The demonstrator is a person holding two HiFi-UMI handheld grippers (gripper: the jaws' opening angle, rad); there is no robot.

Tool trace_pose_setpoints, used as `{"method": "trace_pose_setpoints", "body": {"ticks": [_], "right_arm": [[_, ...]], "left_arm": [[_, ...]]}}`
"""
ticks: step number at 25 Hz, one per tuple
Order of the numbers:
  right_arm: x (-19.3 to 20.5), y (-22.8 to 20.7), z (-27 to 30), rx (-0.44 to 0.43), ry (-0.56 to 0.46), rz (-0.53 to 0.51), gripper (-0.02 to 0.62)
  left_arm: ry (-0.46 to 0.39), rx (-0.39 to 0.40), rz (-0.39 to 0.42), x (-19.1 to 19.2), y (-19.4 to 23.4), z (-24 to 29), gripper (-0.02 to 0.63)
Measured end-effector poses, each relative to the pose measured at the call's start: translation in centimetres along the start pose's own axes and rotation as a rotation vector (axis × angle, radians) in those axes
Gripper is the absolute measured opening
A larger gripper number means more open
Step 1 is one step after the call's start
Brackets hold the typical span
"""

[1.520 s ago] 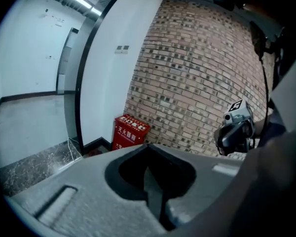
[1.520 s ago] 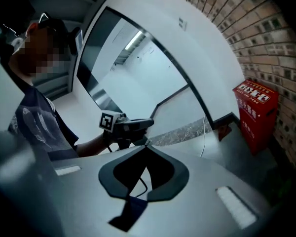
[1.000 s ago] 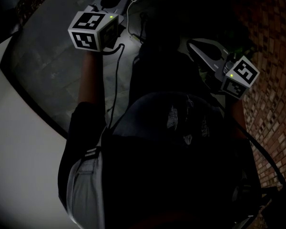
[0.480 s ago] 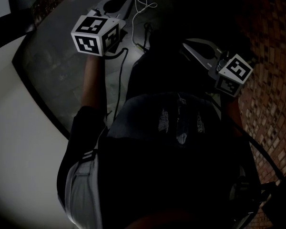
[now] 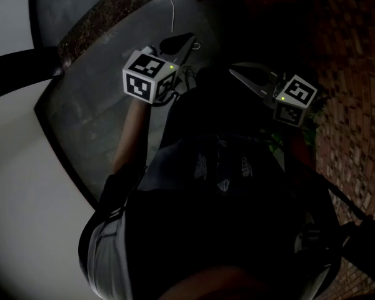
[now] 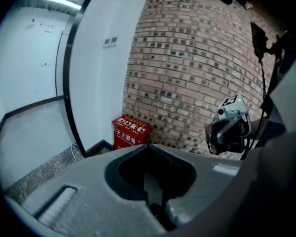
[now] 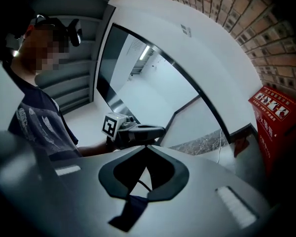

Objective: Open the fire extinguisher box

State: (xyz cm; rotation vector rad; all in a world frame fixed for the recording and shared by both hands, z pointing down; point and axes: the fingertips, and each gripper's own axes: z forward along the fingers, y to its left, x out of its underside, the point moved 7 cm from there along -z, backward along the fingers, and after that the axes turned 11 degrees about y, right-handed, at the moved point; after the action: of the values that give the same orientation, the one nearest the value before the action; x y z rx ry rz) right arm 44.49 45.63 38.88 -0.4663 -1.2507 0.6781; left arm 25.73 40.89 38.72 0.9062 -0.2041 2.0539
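Person's dark shirt (image 5: 225,167) fills the lower head view. A forearm (image 5: 130,137) runs up to the left gripper (image 6: 149,145). Its 2 jaws are clenched tip to tip with nothing in them, only the dark hollow behind the tips. Right gripper (image 7: 146,146) is the same: tips meet, empty. Each carries a marker cube, the left cube (image 5: 150,77) and the right cube (image 5: 295,97). The 2 grippers sit apart on either side of the torso, and each shows up in the other's view.

Past them is grey floor (image 5: 94,124), with a thin white cable (image 6: 77,150) trailing down by the wall foot. A speckled stone strip (image 6: 37,179) and a black band (image 6: 74,107) edge the white wall (image 6: 101,83), which curves off to the left. Brick wall (image 6: 197,68) rises on the right, red-brown with pale mortar.

Box (image 6: 129,131) is farthest, well apart from both grippers. It stands on the floor against the foot of the brick wall, just beside the corner where the white wall ends. Only floor lies between it and the grippers. In the left gripper view it shows just over the jaw edge, left of the right gripper. In the right gripper view it sits at the far right edge.

Box is red, upright and rectangular. It has white characters on the front and white printed panels on top. The lid lies flat and looks shut. Head view is too dark to pick it out.
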Motion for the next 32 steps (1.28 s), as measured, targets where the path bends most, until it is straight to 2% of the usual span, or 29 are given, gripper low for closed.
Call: {"method": "trace_pose_setpoints", "body": {"ticks": [2, 5, 12, 17, 20, 23, 27, 32], "right_arm": [[-0.6, -0.3, -0.8, 0.009, -0.029, -0.004, 0.002], [-1.0, -0.4, -1.8, 0.006, -0.074, 0.007, 0.002], [-1.5, -1.4, -3.1, 0.047, -0.122, -0.012, 0.002], [-1.0, -2.2, -2.9, 0.064, -0.137, 0.022, 0.002], [-1.3, -3.3, -2.6, 0.099, -0.136, 0.026, 0.002], [-2.4, -4.8, -2.1, 0.137, -0.128, 0.056, 0.002], [-5.1, -6.2, 0.2, 0.117, -0.108, 0.083, 0.002], [-9.5, -9.4, 3.4, 0.145, -0.07, 0.112, 0.002]], "left_arm": [[0.032, 0.01, 0.049, -0.1, -1.4, 0.7, 0.003], [0.05, 0.027, 0.072, -0.5, -2.5, 1.1, 0.003], [0.072, 0.088, 0.143, -3.1, -2.6, 3.2, 0.003], [0.04, 0.109, 0.189, -4.6, -2.2, 4.3, 0.003], [0.003, 0.126, 0.179, -5.4, -1.2, 4.9, 0.003], [0.006, 0.171, 0.147, -5.8, 0.6, 6.1, 0.003], [0.038, 0.217, 0.15, -7.2, 3.7, 8.2, 0.003], [0.019, 0.285, 0.146, -10.7, 8.6, 9.8, 0.003]]}}
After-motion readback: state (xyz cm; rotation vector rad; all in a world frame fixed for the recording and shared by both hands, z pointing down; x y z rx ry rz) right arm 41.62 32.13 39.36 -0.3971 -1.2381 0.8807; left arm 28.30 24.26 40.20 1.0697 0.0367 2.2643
